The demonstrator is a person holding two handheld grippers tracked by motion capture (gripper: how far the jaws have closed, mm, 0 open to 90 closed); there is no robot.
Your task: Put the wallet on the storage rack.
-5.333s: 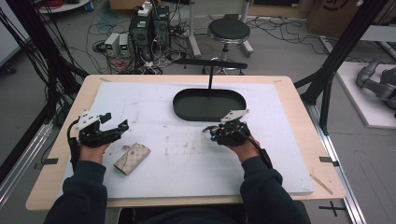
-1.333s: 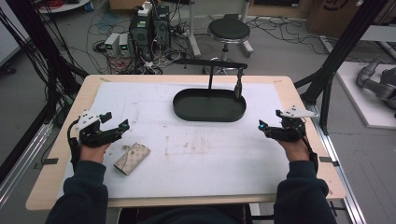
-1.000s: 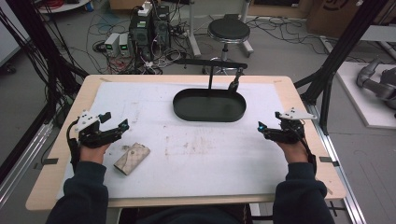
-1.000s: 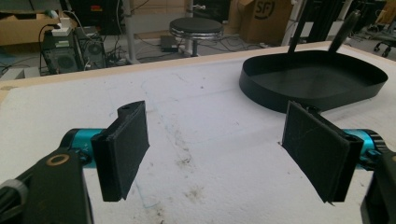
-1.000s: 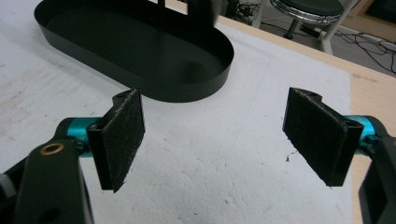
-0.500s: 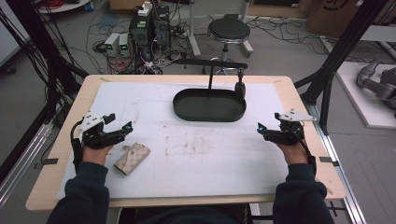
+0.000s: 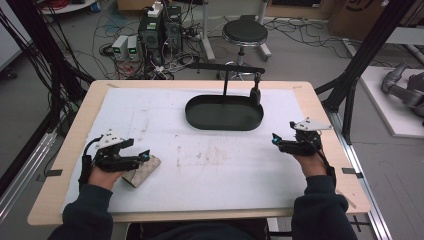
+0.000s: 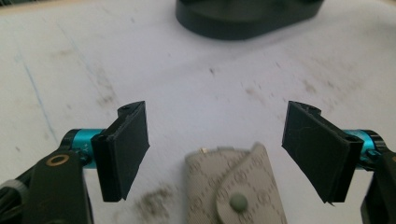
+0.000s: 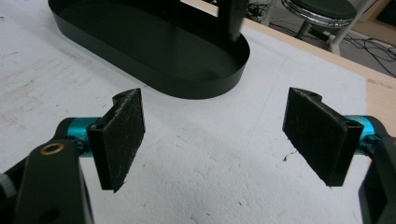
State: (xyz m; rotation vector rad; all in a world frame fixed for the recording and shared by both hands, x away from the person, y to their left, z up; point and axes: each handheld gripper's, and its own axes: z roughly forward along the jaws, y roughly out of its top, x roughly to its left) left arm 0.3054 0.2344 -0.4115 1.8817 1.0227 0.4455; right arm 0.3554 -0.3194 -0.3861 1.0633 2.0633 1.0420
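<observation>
on the white mat [image 7: 210, 165] covering the table [image 7: 320, 105], near its front left corner, lies a beige pouch [image 7: 142, 171] with a snap flap. the left gripper [image 7: 145, 156] is right at it in the high view, its tips over the pouch's far end, the hand behind gripping the tool's body. from the left gripper view the pouch [image 8: 236, 186] sits low between the two black pads [image 8: 123, 149], closer to the camera than the pad tips, and neither pad touches it; the jaws stand wide apart with bare mat showing on both sides of the pouch. a grey smudge marks the mat just left of the pouch there. across the table, well apart from the pouch, the right gripper [image 7: 275, 140] rests near the right edge, pointing toward the middle. in the right gripper view its pads [image 9: 122, 137] are likewise spread wide with nothing between them but the mat. a black oval tray [image 7: 224, 112] stands at the far centre of the mat, between the two hands and beyond them; its wall [image 9: 154, 77] shows just ahead of the right gripper's jaws, and its near rim [image 8: 243, 28] lies far ahead of the left.
</observation>
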